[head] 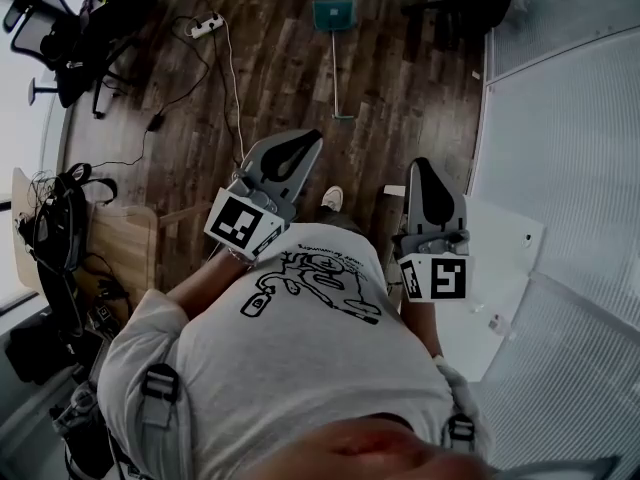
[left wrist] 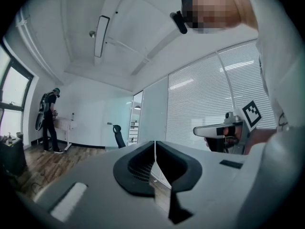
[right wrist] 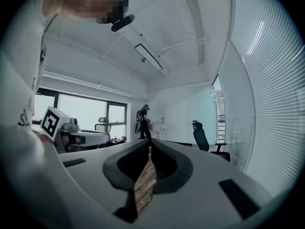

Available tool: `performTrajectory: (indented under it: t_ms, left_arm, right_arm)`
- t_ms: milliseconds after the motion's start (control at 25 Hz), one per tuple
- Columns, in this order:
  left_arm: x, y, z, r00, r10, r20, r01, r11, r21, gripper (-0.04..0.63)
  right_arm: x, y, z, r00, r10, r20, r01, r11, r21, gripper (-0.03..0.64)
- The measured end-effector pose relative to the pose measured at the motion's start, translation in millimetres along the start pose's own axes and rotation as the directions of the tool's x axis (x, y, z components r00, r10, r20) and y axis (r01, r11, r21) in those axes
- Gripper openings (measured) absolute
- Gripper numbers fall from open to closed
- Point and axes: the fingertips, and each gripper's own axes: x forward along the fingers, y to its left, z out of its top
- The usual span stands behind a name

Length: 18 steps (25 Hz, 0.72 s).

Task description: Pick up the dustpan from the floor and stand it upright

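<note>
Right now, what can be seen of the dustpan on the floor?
The dustpan shows only in the head view: a teal pan, seemingly plastic, with a long thin pale handle pointing back toward the person. It seems to lie flat on the dark wood floor, nothing else touching it. Finer detail is too small.

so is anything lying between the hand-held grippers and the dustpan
Nothing visible: only bare wood floor lies between the left hand-held gripper, the right hand-held gripper and the dustpan. A white cable runs left of that path.
</note>
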Motion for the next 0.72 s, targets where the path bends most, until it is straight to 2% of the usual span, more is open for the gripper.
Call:
performTrajectory:
  t_ms: [360, 720]
  left_arm:
    - [61, 3, 0, 1.0, 0.013, -0.018, -0.013, 1.0, 0.009, 0.011]
    - [98, 23, -7, 0.999, 0.018, -0.038, -0.018, 1.0, -0.001, 0.011]
  right_arm:
    - [26, -59, -6, 1.0, 0.022, -0.009, -0.022, 0.999, 0.026, 0.014]
    - [62, -84, -12, 0.998, 0.051, -0.021, -0.05, 0.998, 0.037, 0.014]
